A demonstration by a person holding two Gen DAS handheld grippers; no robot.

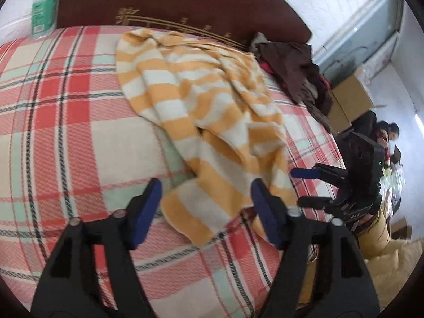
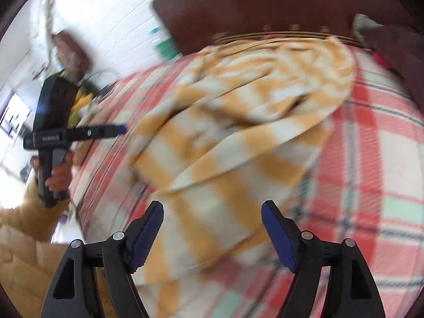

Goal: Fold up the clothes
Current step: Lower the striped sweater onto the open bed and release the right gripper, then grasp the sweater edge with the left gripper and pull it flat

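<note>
An orange and white striped garment (image 1: 201, 111) lies crumpled on a red plaid bed cover (image 1: 66, 132). My left gripper (image 1: 206, 188) is open, its jaws on either side of the garment's near end, just above it. My right gripper (image 1: 299, 185) shows at the bed's right edge, open and empty. In the blurred right wrist view the right gripper (image 2: 212, 212) is open over the near end of the garment (image 2: 238, 122), and the left gripper (image 2: 122, 128) is seen side on at the left, held in a hand.
A dark red headboard (image 1: 185, 2) stands behind the bed. A pile of dark brown clothes (image 1: 294, 66) lies at the far right of the bed. A green-labelled bottle (image 1: 45, 8) stands at the far left. Cardboard boxes (image 1: 349, 98) sit beyond the bed.
</note>
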